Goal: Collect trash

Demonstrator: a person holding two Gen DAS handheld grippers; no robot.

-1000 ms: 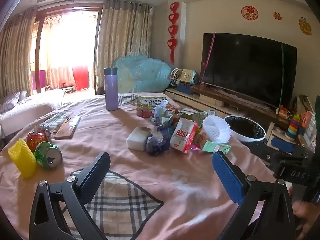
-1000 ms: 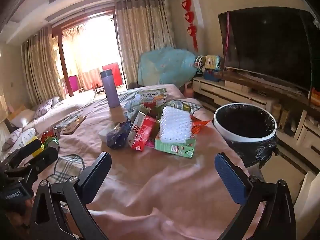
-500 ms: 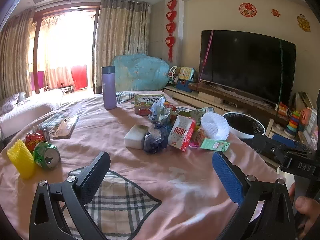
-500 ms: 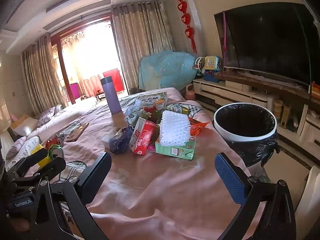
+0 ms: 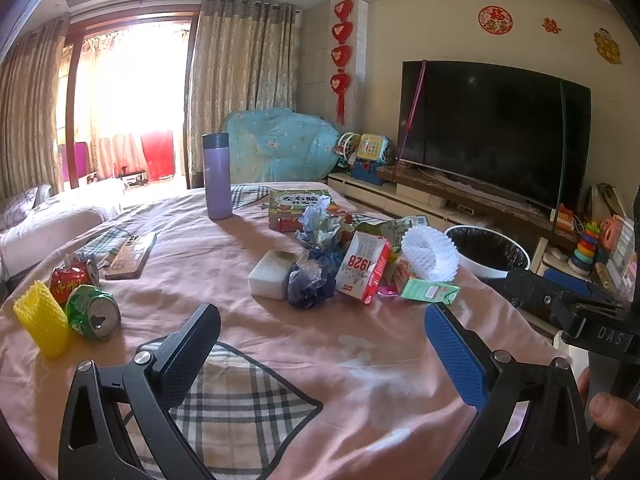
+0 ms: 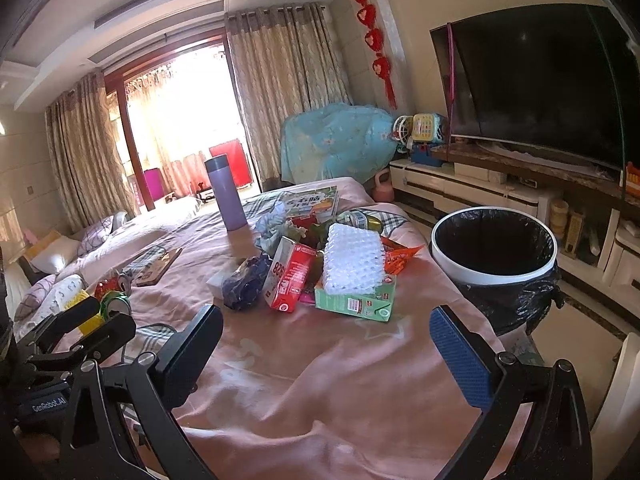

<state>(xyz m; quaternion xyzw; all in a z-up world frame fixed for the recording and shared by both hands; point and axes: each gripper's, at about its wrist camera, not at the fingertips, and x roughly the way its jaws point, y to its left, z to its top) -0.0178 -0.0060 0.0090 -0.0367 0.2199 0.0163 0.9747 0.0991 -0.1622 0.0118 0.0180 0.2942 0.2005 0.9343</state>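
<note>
A heap of trash lies mid-table: a red-and-white carton (image 5: 362, 266) (image 6: 290, 276), a green carton (image 5: 428, 290) (image 6: 354, 302), white foam netting (image 5: 430, 254) (image 6: 352, 258), a crumpled dark-blue bag (image 5: 310, 280) (image 6: 244, 282) and a white block (image 5: 272, 274). Two crushed cans (image 5: 94, 312) and yellow foam netting (image 5: 42, 326) lie at the left. A bin (image 6: 494, 246) (image 5: 486, 250) with a black liner stands past the table's right edge. My left gripper (image 5: 320, 344) and right gripper (image 6: 326, 346) are both open and empty, short of the heap.
A purple flask (image 5: 217, 176) (image 6: 226, 192), a picture book (image 5: 298, 202) and a wooden board (image 5: 130, 256) are on the pink cloth (image 5: 320, 344). A plaid patch (image 5: 236, 400) lies near me. A TV (image 5: 492, 132) on its cabinet stands at the right.
Both grippers have drifted slightly, so the heap sits a little differently in view. Both stay open and empty. Nothing on the table has moved.
</note>
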